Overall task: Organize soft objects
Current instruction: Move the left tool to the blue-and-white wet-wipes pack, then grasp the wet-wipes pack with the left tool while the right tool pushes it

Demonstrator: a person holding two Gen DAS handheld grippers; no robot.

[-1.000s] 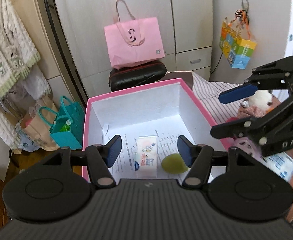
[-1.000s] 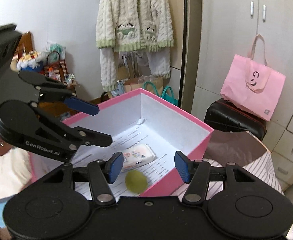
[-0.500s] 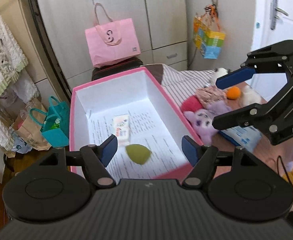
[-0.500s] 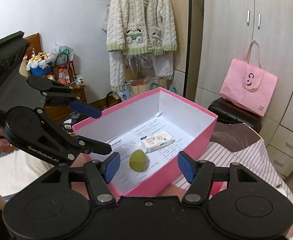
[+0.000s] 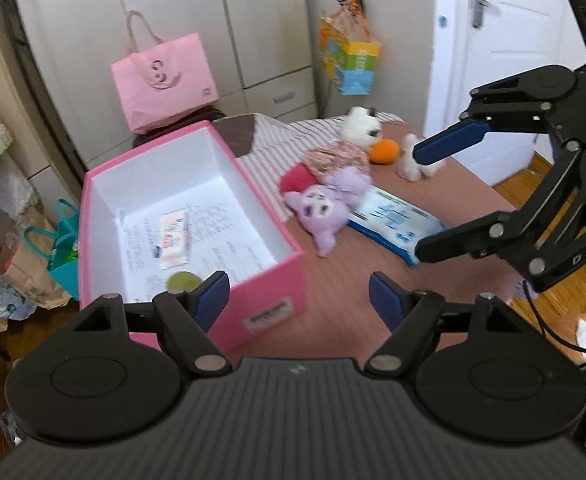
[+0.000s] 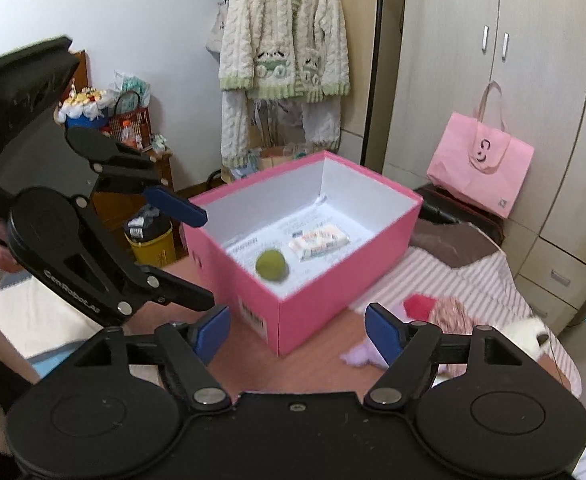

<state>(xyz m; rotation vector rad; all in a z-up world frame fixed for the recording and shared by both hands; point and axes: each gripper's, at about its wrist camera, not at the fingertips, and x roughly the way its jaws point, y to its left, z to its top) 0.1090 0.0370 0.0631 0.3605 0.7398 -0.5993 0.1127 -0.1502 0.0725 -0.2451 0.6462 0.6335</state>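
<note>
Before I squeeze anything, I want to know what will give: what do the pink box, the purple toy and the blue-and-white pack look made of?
Pink box: looks like stiff matte card, going by its straight walls, crisp corners and white lining. Purple toy: plush fabric, fuzzy and slumped, probably stuffed. Blue-and-white pack: seemingly soft glossy plastic film, flat and slightly shiny.

Table: a brown top (image 5: 333, 296), with a striped cloth (image 5: 277, 140) over its far part.
Pink box (image 5: 269, 280): stands open on the left side of the table, near its front edge.
Purple plush toy (image 5: 325, 208): lies just beside the box, on its right.
Red soft thing (image 5: 299, 178): lies behind the purple toy, touching it.
Wipes pack (image 5: 393, 220): lies flat, right of the purple toy.
White plush toy (image 5: 363, 128): lies toward the far edge, in a patterned dress.
Orange ball (image 5: 385, 151): lies beside the white toy.
</note>
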